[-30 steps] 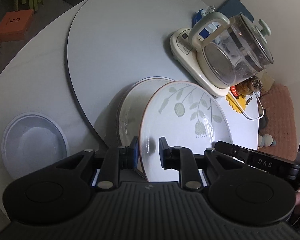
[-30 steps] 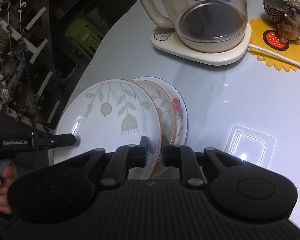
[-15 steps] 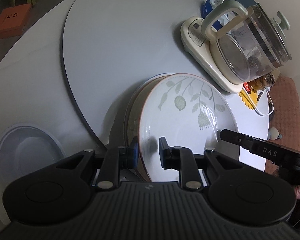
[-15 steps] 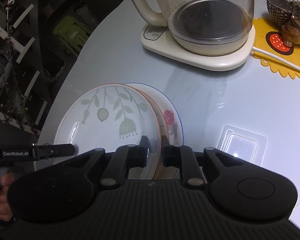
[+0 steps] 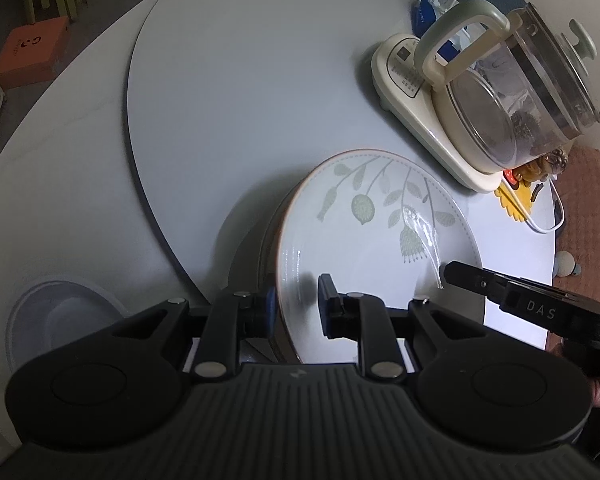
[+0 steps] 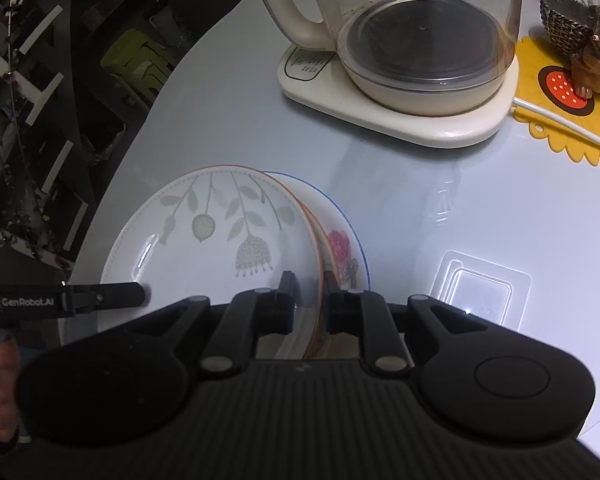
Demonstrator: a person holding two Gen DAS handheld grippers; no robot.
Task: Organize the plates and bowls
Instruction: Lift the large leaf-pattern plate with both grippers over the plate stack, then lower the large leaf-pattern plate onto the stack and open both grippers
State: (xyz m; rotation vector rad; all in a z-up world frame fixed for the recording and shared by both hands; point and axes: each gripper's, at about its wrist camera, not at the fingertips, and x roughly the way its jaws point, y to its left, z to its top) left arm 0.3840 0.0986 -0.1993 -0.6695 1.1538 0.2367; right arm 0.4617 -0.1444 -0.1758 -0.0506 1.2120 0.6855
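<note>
Since earlier frames, leaf plate (image 5: 364,240) slid further over rose plate (image 6: 346,248), now nearly covering it; stack sits on turntable (image 5: 236,92) near edge. Left gripper (image 5: 296,304) clamped on leaf plate's near rim. Right gripper (image 6: 308,298) pinches same plate's opposite rim. Kettle (image 6: 416,36) stands beyond, apart from plates. White bowl (image 5: 60,316) rests on table (image 5: 52,184), left of stack.

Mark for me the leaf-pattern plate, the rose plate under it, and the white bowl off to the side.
leaf-pattern plate (image 6: 204,256): right wrist view, bare centre of its face.
rose plate (image 6: 342,246): right wrist view, on the painted rose.
white bowl (image 5: 66,314): left wrist view, inside of the bowl.
</note>
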